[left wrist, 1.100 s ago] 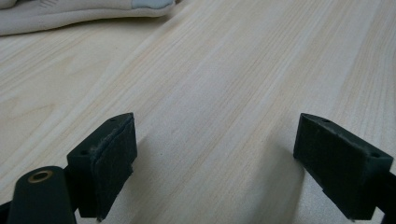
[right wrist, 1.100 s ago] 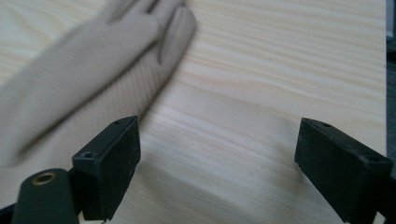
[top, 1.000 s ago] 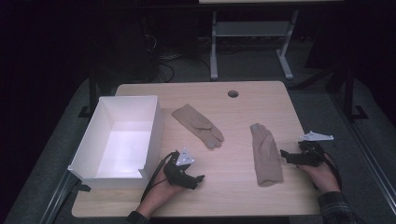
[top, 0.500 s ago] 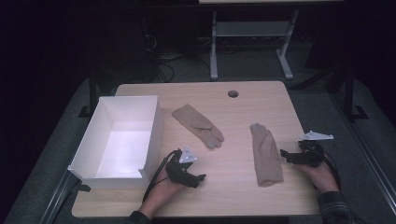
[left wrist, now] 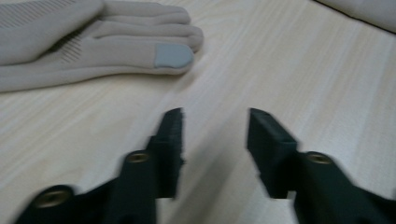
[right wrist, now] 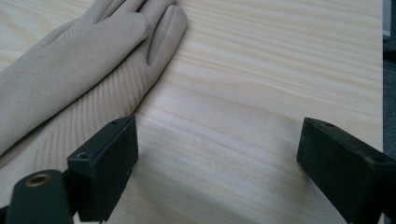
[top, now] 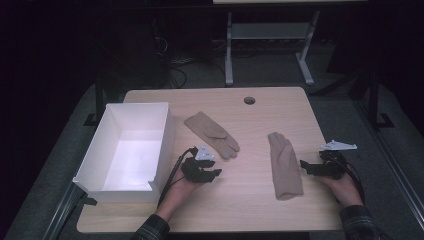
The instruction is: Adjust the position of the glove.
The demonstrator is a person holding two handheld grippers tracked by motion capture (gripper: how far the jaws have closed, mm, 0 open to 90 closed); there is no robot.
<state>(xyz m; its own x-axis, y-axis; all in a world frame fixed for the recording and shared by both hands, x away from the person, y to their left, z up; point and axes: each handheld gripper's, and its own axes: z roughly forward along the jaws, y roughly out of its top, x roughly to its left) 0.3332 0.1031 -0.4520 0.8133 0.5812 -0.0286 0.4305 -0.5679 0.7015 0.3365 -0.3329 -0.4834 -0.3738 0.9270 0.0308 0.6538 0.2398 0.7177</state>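
While my left tool (left wrist: 215, 133) has just been narrowing on nothing, I'd ease it ahead to straddle the glove (left wrist: 88, 44), right tool (right wrist: 217, 158) wide open.

A dim lab: bare worktable (top: 260, 107) (cables (top: 175, 62) strewn behind).

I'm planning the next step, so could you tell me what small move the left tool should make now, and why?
Probably open again and ease forward to the left glove. The left tool has just been closing with nothing between its jaws, only bare table, and the glove's grey-tipped finger lies just ahead, untouched. The white box stands beside it.
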